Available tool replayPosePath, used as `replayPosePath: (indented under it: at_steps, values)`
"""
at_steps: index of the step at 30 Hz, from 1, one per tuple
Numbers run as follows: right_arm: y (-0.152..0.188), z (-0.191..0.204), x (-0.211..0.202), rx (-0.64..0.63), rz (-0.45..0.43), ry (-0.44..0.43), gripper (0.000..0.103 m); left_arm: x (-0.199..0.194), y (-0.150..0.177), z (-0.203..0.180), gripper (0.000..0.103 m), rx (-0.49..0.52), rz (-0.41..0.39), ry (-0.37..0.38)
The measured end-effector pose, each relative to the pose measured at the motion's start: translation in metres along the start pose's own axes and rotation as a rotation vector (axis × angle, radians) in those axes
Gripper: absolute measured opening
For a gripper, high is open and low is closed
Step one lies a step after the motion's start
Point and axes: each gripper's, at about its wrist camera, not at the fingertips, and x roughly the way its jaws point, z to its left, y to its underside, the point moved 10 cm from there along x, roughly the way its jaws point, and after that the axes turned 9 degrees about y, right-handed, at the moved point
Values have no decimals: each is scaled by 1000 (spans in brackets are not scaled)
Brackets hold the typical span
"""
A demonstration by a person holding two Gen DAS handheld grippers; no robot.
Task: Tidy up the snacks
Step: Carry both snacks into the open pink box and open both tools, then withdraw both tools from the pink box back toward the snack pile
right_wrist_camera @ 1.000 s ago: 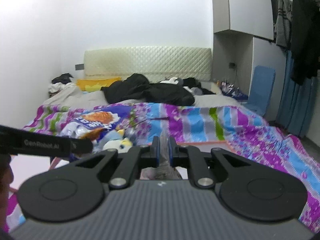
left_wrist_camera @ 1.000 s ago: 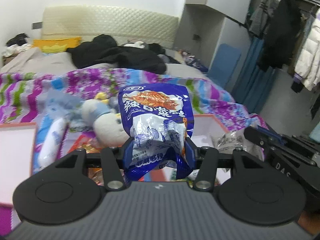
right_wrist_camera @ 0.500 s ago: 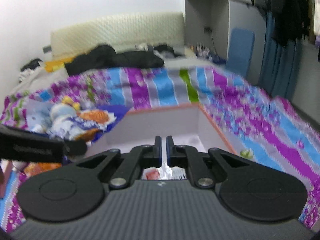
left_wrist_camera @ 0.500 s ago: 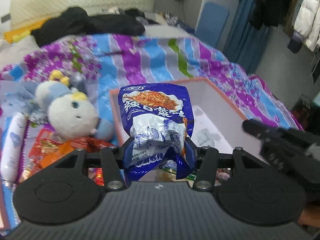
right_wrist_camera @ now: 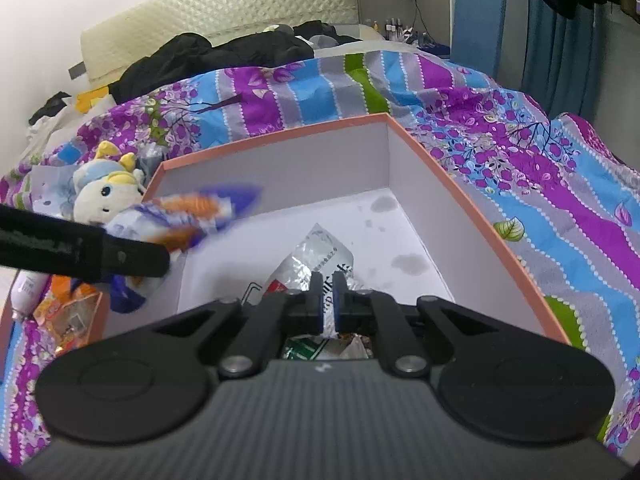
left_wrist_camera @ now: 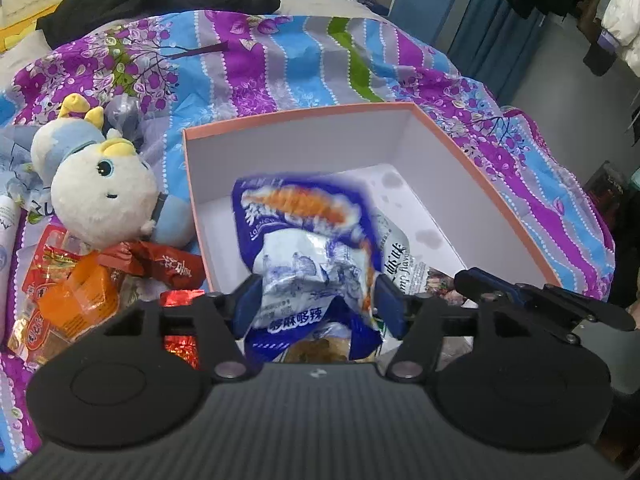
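Your left tongs [left_wrist_camera: 316, 300] have just been opening, and the blue snack bag [left_wrist_camera: 308, 240] sits blurred between their spread pads, over the near left part of the orange-rimmed box [left_wrist_camera: 304, 114]; whether the pads still press it you cannot tell. Your right tongs [right_wrist_camera: 328, 300] are clamped tight on a silver snack packet [right_wrist_camera: 320, 256] that lies inside the same box, toward its near side. The box rests on the striped bedspread [left_wrist_camera: 280, 60]. Left of it lie a plush toy [left_wrist_camera: 100, 196] and a heap of red and orange snack packs [left_wrist_camera: 80, 288].
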Motion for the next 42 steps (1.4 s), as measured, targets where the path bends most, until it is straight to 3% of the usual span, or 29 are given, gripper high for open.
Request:
replayPosePath:
  at_steps: [9,22,30,42]
  values:
    - [-23,-2,-38,29,-71,-15,8,-71,-5,-7,73,-17,-144,-5]
    - [-64,26,-144,47,-286,-119,9,-202,-2,-2,73,27,-381,-63]
    - [-48,60,-188,27,-337,-219,9,-251,31,8,73,43,-466,-131]
    - [13,92,-197,-36,-282,-259,9,-256,111,50,73,-60,-443,-177]
